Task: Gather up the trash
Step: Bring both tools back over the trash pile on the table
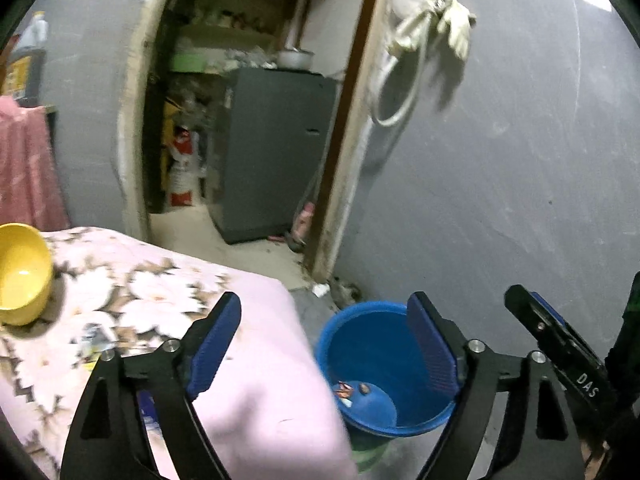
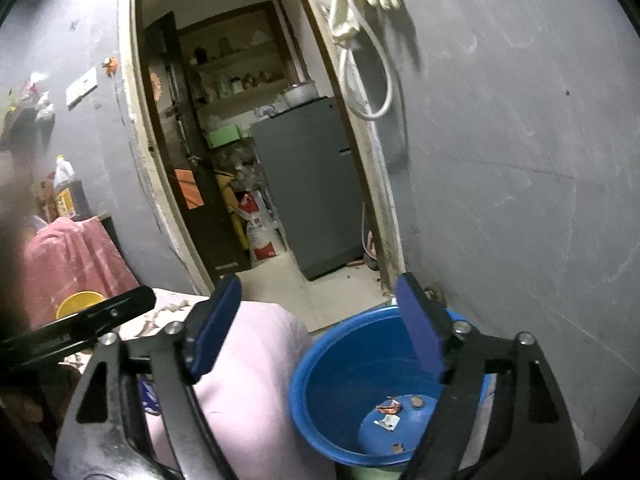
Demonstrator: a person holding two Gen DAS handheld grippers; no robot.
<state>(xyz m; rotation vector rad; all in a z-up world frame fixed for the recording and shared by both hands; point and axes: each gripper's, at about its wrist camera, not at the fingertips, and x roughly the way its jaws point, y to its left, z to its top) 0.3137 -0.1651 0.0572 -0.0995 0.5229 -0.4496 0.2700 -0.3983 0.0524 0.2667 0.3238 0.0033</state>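
A blue bucket (image 1: 380,368) stands on the floor beside the bed; it also shows in the right wrist view (image 2: 352,384). Small scraps of trash (image 1: 347,392) lie on its bottom, and they show in the right wrist view too (image 2: 390,410). My left gripper (image 1: 324,344) is open and empty, spanning the bed's corner and the bucket's rim. My right gripper (image 2: 320,320) is open and empty above the same spot. A blue wrapper (image 2: 149,396) lies on the bedspread behind the right gripper's left finger. It also shows in the left wrist view (image 1: 146,410).
A pink floral bedspread (image 1: 160,288) covers the bed at left, with a yellow bowl (image 1: 22,272) on it. A doorway with a grey fridge (image 1: 272,152) is ahead. A grey wall (image 1: 520,160) stands right, with white gloves (image 1: 448,24) and a hose hanging.
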